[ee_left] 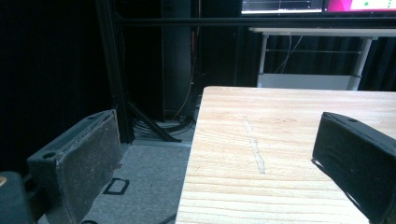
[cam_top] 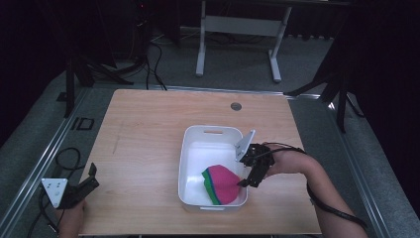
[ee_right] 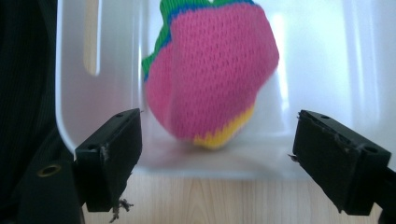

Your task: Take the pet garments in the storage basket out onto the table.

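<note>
One wooden table [cam_top: 148,148], light grain, a small round grommet [cam_top: 236,106] near its far edge. A faint pale scuff line [ee_left: 254,148] runs along the top on the left side, seen from the left gripper view.

White plastic bin [cam_top: 193,148] sits right of centre on the table, rectangular, slot handle in the far wall. Inside, in its near right corner: a knitted hat [cam_top: 221,183], mostly pink, green and blue band at one edge, a yellow patch at the other end per the right gripper view [ee_right: 210,70]. It lies in the bin, touching the near wall; the right gripper view looks at it through the bin's translucent wall.

Right gripper [cam_top: 246,179] is at the bin's right rim, next to the hat, jaws spread wide with nothing between them; the hat [ee_right: 210,70] is beyond the jaws, not clamped.

Left gripper [cam_top: 86,181] is at the table's near left corner, well apart from the bin, jaws spread, empty; one jaw over the table edge, the other over the floor [ee_left: 140,177].
</note>
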Tool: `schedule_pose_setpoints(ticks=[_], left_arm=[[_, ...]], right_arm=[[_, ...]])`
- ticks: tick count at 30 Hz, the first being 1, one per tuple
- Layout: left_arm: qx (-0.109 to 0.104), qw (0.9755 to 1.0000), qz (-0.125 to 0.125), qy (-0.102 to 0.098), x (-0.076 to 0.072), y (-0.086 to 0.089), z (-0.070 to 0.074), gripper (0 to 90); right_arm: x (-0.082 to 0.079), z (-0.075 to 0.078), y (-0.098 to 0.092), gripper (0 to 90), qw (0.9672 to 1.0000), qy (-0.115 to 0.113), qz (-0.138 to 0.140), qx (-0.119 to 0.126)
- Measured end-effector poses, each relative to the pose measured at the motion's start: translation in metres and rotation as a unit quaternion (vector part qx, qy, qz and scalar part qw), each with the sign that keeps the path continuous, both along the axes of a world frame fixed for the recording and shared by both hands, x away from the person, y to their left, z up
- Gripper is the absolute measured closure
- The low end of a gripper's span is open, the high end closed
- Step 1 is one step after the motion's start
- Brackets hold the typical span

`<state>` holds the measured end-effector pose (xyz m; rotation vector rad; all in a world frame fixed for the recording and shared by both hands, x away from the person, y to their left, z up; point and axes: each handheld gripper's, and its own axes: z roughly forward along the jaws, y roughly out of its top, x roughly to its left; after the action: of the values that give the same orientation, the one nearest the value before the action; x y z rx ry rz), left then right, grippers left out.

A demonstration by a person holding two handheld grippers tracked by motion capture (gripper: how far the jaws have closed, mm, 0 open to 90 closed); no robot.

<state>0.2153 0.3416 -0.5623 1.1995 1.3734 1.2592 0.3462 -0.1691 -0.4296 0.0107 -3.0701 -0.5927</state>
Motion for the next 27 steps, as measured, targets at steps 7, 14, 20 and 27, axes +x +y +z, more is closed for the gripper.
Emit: schedule_pose_setpoints(ticks=[7, 14, 20, 27], left_arm=[[-0.001, 1.0, 0.0, -0.001, 0.0, 0.0, 0.0, 1.8], [-0.002, 1.0, -0.001, 0.0, 0.0, 0.001, 0.0, 1.8], [-0.002, 1.0, -0.002, 0.0, 0.0, 0.001, 0.0, 1.8], [-0.001, 1.0, -0.001, 0.001, 0.0, 0.0, 0.0, 1.8]], right_arm=[[0.003, -0.016, 0.021, 15.6, 0.9994, 0.006, 0.015, -0.029], [0.002, -0.034, 0.043, 15.6, 0.9984, 0.009, 0.027, -0.05], [0.0, -0.044, 0.054, 18.2, 0.9974, 0.012, 0.032, -0.064], [-0.001, -0.05, 0.062, 44.6, 0.9956, -0.012, 0.027, -0.089]])
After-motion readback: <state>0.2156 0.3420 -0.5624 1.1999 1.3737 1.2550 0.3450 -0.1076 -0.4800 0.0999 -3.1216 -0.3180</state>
